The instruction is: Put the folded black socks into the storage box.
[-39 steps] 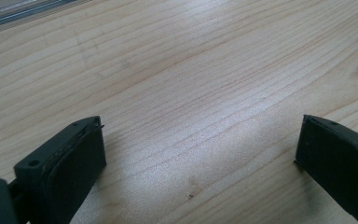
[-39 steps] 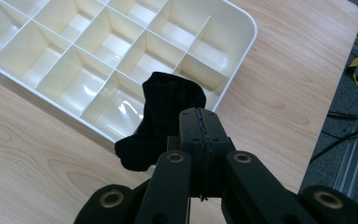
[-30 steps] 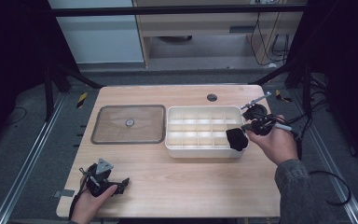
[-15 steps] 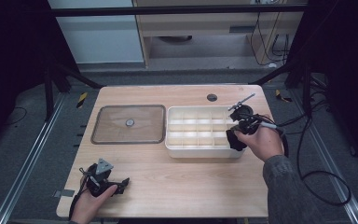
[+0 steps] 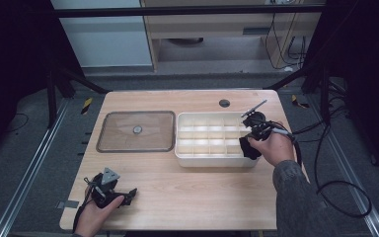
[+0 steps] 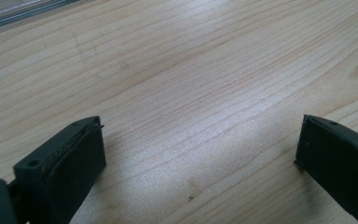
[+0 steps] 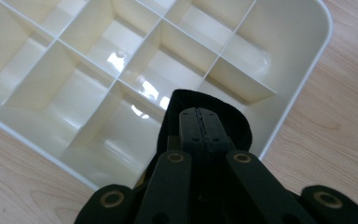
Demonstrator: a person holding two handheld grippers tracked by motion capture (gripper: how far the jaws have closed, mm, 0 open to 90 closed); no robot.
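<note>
Wooden counter carries a cream divided tray, centre-right. Right tongs are clenched on a black cloth over the tray's lower-right compartments. Judged step: wiping. Next: press into each cell. Left tongs rest released, lower left.

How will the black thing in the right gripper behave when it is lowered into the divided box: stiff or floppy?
Probably floppy: the black thing looks like soft cloth, draped round the closed right gripper. It is likely light, since a thin pinch carries it. It may snag on the dividers of the divided box rather than slide in.
</note>
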